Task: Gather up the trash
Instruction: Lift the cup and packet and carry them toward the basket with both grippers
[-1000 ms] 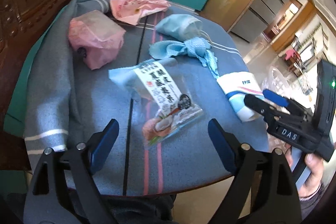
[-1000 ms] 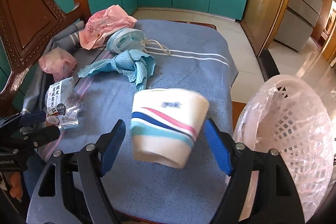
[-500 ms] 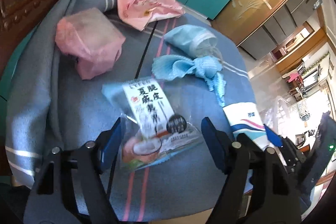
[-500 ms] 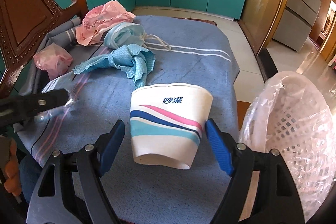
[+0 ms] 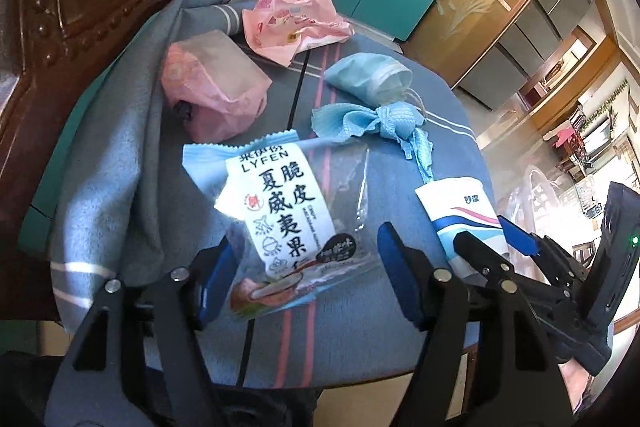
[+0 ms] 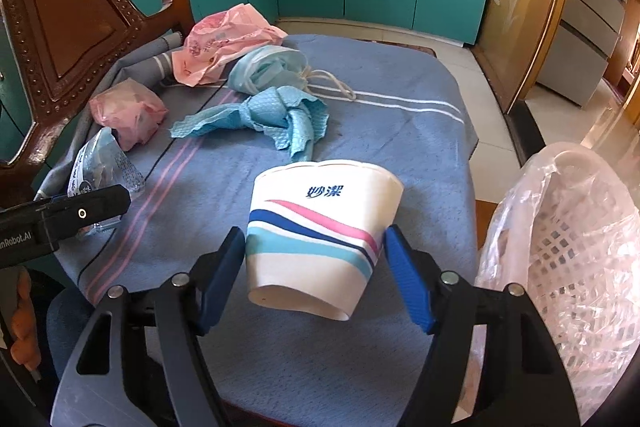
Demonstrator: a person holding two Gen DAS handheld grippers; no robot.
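A clear and blue snack wrapper (image 5: 280,211) lies between the pads of my left gripper (image 5: 305,239). The jaws are closing; the pads touch its two side edges and it bows upward. The right wrist view shows the wrapper (image 6: 100,167) tilted up behind a left finger (image 6: 80,215). A white paper cup (image 6: 320,235) with pink and blue stripes lies with its base toward me. My right gripper (image 6: 314,233) is closing on it, pads against both sides. In the left wrist view the cup (image 5: 460,203) sits in the right gripper (image 5: 484,231).
A pink crumpled bag (image 5: 296,19), a pink bundle (image 5: 212,91), a blue face mask (image 5: 368,79) and a twisted blue cloth (image 5: 372,123) lie farther back on the blue-grey tablecloth (image 6: 400,115). A bag-lined pink basket (image 6: 568,247) stands right of the table. A carved chair back (image 6: 60,27) rises at left.
My left gripper came forward around the snack wrapper and its jaws narrowed onto it; the wrapper now bows up. The right jaws narrowed until the pads met the cup.
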